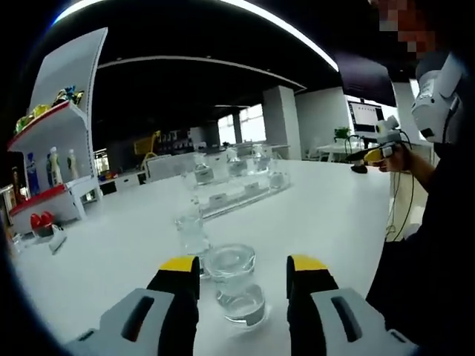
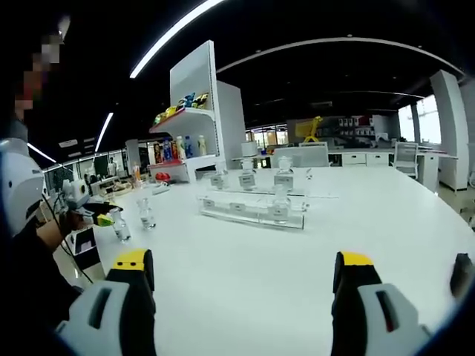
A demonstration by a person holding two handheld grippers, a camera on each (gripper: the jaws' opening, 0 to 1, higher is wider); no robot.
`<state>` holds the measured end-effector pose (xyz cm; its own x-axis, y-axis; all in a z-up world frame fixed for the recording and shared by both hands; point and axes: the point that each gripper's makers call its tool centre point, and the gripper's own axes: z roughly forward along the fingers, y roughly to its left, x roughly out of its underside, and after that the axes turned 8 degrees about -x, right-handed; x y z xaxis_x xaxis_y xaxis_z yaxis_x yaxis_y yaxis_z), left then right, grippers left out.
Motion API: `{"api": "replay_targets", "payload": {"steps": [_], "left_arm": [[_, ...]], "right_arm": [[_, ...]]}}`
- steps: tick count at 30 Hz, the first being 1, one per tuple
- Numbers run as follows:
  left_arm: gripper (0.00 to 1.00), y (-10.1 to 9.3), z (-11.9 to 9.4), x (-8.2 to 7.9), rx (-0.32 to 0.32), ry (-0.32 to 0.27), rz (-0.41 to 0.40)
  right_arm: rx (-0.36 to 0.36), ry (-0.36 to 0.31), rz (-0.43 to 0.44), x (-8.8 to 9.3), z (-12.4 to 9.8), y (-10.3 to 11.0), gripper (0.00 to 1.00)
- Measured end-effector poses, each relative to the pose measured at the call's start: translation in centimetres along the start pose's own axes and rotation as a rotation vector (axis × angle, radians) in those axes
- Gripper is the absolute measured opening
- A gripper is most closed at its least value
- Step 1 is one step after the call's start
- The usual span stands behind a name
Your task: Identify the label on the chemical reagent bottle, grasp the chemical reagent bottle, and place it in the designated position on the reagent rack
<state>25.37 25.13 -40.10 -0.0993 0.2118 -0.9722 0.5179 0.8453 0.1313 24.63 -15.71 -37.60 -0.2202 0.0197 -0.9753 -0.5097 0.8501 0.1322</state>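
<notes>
The left gripper (image 1: 243, 278) sits low over the white bench (image 1: 326, 215), jaws spread wide, and between their yellow tips stands a clear glass reagent bottle (image 1: 236, 285) with a broad stopper; the jaws flank it on both sides but a gap shows on each side, so nothing is pinched yet. A second clear bottle (image 1: 191, 230) waits just beyond it, further in from the near edge. Toward the middle of the bench lies the clear reagent rack (image 1: 241, 191), a stepped acrylic stand with several bottles already seated on it. In the right gripper view the right gripper (image 2: 241, 271) hangs above bare bench, jaws wide apart and holding nothing, and the rack (image 2: 252, 211) lies straight ahead with small white labels along its front and bottles on both tiers; the label text is too small to read. Over by the left edge of the bench in this view stand two loose bottles (image 2: 133, 219) next to the left gripper (image 2: 100, 215). A display shelf (image 2: 189, 130) with coloured bottles rises at the far side. My read: the task is early for this bottle, lined up for the grasp but not gripped, not lifted, with the carry to the rack and the placing all left. Which slot is meant for it, I cannot tell.
</notes>
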Motion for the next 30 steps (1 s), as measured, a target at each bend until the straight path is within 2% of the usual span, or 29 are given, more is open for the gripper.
{"api": "replay_targets", "payload": {"steps": [2, 7, 10, 11, 12, 19, 30], "left_arm": [[0.45, 0.1, 0.1, 0.1, 0.001, -0.012, -0.009], [0.32, 0.5, 0.4, 0.3, -0.028, -0.035, 0.001], [0.31, 0.5, 0.3, 0.2, -0.017, -0.044, -0.020], [0.30, 0.5, 0.4, 0.2, -0.021, -0.047, -0.014], [0.28, 0.9, 0.5, 0.5, -0.041, -0.039, 0.040], [0.27, 0.7, 0.7, 0.5, -0.039, -0.052, 0.047], [0.25, 0.7, 0.8, 0.4, -0.048, -0.085, 0.032]], "right_arm": [[0.000, -0.004, -0.001, -0.1, 0.1, 0.0, 0.97], [-0.025, -0.005, -0.003, 0.1, 0.8, 0.6, 0.97], [-0.037, 0.008, -0.009, 0.4, 1.0, 0.9, 0.97], [-0.037, 0.014, -0.013, 0.5, 1.0, 0.9, 0.97], [-0.034, 0.016, -0.014, 0.4, 1.0, 0.8, 0.97], [-0.026, -0.013, -0.002, -0.6, 0.8, 0.3, 0.97], [-0.023, -0.003, -0.015, -0.6, 1.0, 0.4, 0.97]]}}
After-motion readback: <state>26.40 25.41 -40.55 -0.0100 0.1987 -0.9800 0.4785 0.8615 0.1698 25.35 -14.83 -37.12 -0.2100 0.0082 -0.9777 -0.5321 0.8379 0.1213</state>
